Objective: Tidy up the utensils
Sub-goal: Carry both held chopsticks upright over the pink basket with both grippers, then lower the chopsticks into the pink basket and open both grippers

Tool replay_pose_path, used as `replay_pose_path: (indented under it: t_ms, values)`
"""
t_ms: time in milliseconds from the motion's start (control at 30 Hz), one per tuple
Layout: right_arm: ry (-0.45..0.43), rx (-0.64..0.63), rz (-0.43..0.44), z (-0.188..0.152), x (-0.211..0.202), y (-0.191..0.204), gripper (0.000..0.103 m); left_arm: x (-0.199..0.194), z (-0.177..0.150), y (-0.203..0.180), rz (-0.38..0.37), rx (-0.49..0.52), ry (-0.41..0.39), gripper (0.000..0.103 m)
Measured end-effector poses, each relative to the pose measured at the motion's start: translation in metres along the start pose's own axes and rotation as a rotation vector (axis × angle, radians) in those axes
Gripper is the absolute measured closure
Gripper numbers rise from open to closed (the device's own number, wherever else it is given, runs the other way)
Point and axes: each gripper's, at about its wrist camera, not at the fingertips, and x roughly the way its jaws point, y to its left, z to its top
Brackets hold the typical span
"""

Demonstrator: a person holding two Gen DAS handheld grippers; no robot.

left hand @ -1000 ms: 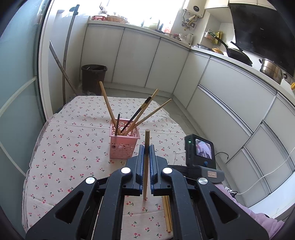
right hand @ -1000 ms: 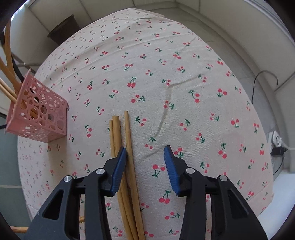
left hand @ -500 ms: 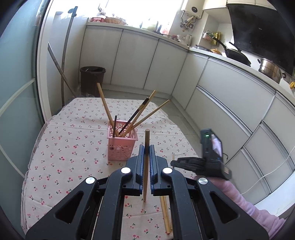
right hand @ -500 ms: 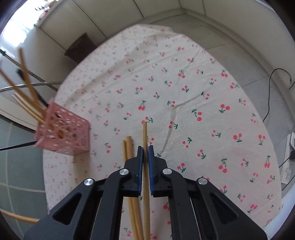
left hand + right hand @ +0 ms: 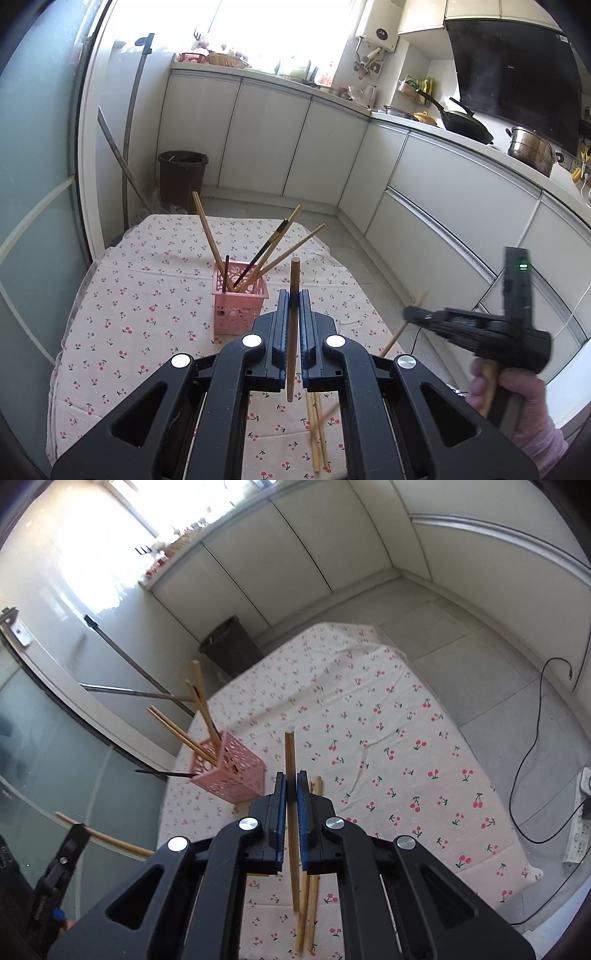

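Note:
A pink basket (image 5: 239, 308) stands on the cherry-print tablecloth (image 5: 147, 302) and holds several chopsticks. It also shows in the right wrist view (image 5: 231, 771). My left gripper (image 5: 293, 306) is shut on a wooden chopstick (image 5: 294, 284), held upright above the table, near side of the basket. My right gripper (image 5: 291, 786) is shut on another wooden chopstick (image 5: 290, 760), lifted above the cloth. It shows at the right of the left wrist view (image 5: 410, 314). Two loose chopsticks (image 5: 316, 432) lie on the cloth below; they also show in the right wrist view (image 5: 310, 912).
White kitchen cabinets (image 5: 266, 140) run along the back and right. A dark bin (image 5: 183, 177) stands on the floor beyond the table. A cable (image 5: 535, 738) and a power strip (image 5: 578, 819) lie on the floor to the right. A glass partition (image 5: 33, 221) stands at left.
My right gripper closed on a chopstick from the loose pile and lifted it off the cloth. My left gripper has risen a little with its chopstick held.

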Motion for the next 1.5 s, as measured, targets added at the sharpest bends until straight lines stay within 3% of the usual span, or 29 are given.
replay_pose_path:
  t_ms: [267, 533, 700, 833, 1033, 1233, 1500]
  values:
    - [-0.118, 0.013, 0.063, 0.028, -0.046, 0.013, 0.097, -0.014, 0.028, -0.003, 0.026, 0.01, -0.066, 0.099]
    - [-0.244, -0.008, 0.15, 0.082, -0.082, 0.046, 0.097, -0.033, 0.094, -0.002, 0.044, -0.032, -0.203, 0.099]
    - [-0.289, -0.033, 0.195, 0.105, -0.084, 0.065, 0.097, -0.024, 0.123, 0.003, 0.09, -0.051, -0.267, 0.099]
    - [-0.288, -0.05, 0.203, 0.114, -0.071, 0.076, 0.097, 0.002, 0.134, 0.012, 0.113, -0.065, -0.263, 0.099]
    - [-0.243, -0.058, 0.195, 0.116, -0.039, 0.09, 0.097, 0.044, 0.128, 0.032, 0.168, -0.108, -0.187, 0.094]
    - [-0.232, -0.093, 0.18, 0.112, -0.022, 0.107, 0.097, 0.021, 0.133, 0.051, 0.173, -0.176, -0.219, 0.083]
    - [-0.224, -0.117, 0.132, 0.102, 0.005, 0.122, 0.097, 0.02, 0.132, 0.065, 0.166, -0.23, -0.19, 0.08]
